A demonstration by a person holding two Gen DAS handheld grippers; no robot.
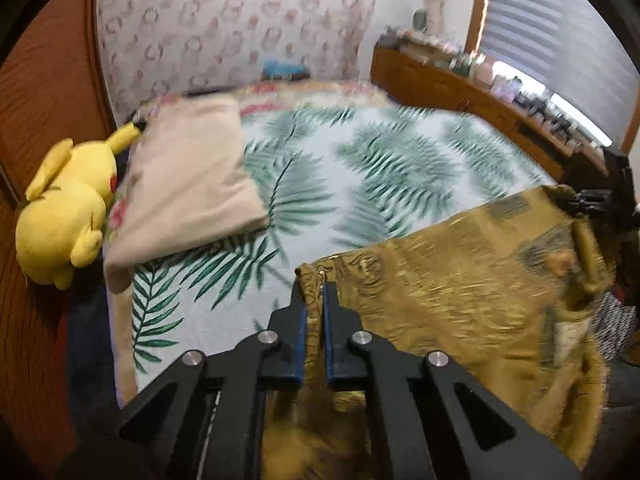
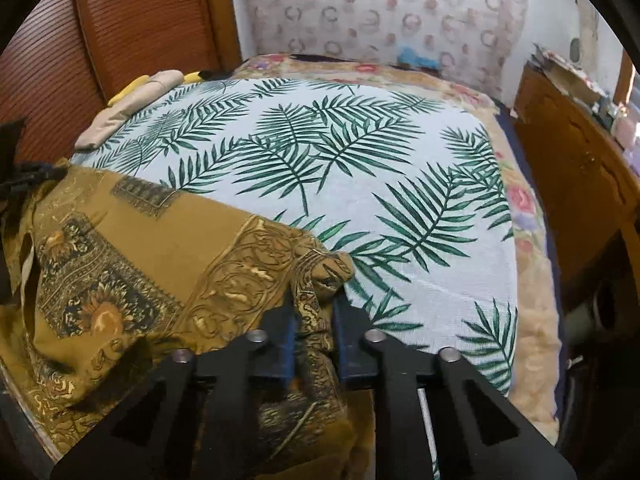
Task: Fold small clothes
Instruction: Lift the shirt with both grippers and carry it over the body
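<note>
A mustard-brown patterned garment [image 1: 460, 292] hangs stretched between my two grippers above the near edge of the bed. My left gripper [image 1: 314, 292] is shut on its left corner; the cloth runs between the blue pads. In the right wrist view the same garment [image 2: 132, 248] spreads to the left, and my right gripper [image 2: 314, 300] is shut on a bunched corner of it. The right gripper also shows at the far right of the left wrist view [image 1: 596, 200]; the left gripper shows at the left edge of the right wrist view [image 2: 28, 176].
The bed carries a white sheet with green palm leaves [image 2: 360, 160]. A beige pillow [image 1: 188, 184] and a yellow plush toy [image 1: 68, 216] lie at its left side. A wooden wardrobe [image 2: 120, 40] stands left, a cluttered wooden sideboard [image 1: 460, 84] right.
</note>
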